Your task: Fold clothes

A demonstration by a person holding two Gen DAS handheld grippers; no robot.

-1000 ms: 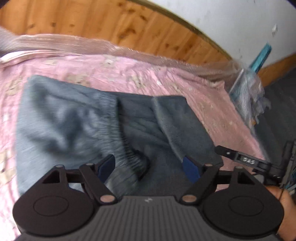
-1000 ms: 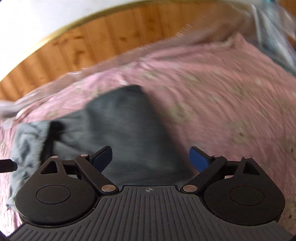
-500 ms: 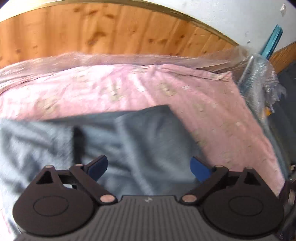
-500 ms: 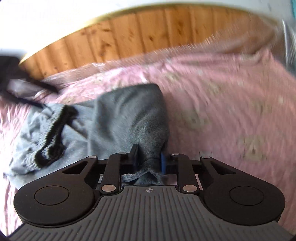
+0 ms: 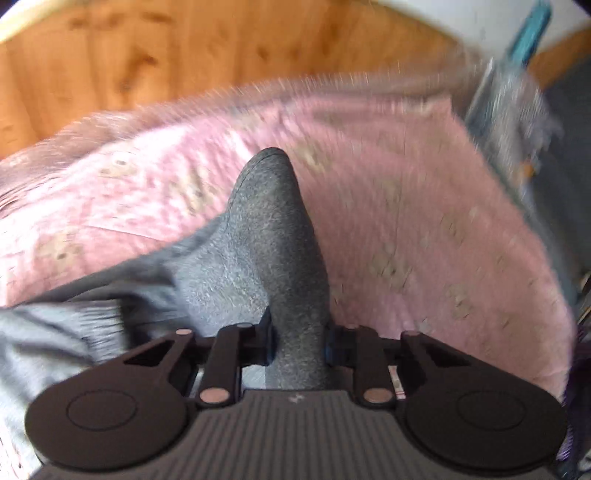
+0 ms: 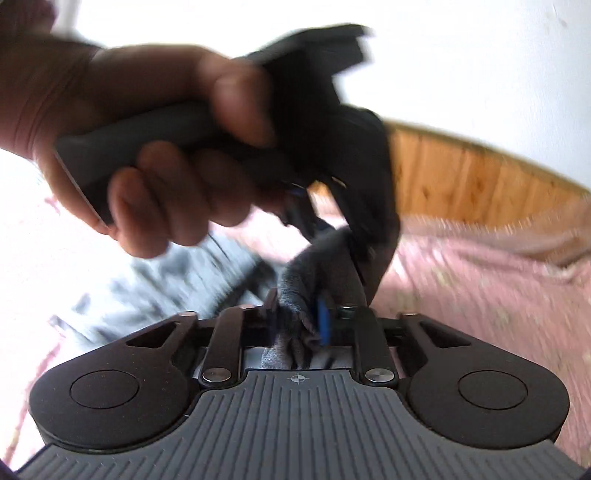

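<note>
Wood panelling [image 5: 155, 62] runs along the wall behind the bed, and a pink sheet [image 5: 424, 221] with small pale pictures covers the bed; crinkly clear plastic [image 5: 517, 96] and a teal stick [image 5: 530, 29] stand at the far right corner in the left view only; the right view does not show them. One pair of grey sweatpants [image 5: 273, 236] lies on the sheet, and two grippers hold it; the left gripper [image 5: 297, 341] has just been closing, and its blue pads now pinch a raised fold of the grey cloth, which stands up like a hump in front of the camera and hides part of the sheet. The right gripper [image 6: 295, 317] has cloth bunched between its fingers too, and the pads press on it, though its jaws have just been opening a little. Only the right view shows the person's hand [image 6: 147, 147] wrapped round the other gripper's handle; that hand and gripper fill the upper left and block the view of most of the sweatpants; both views are blurred.
</note>
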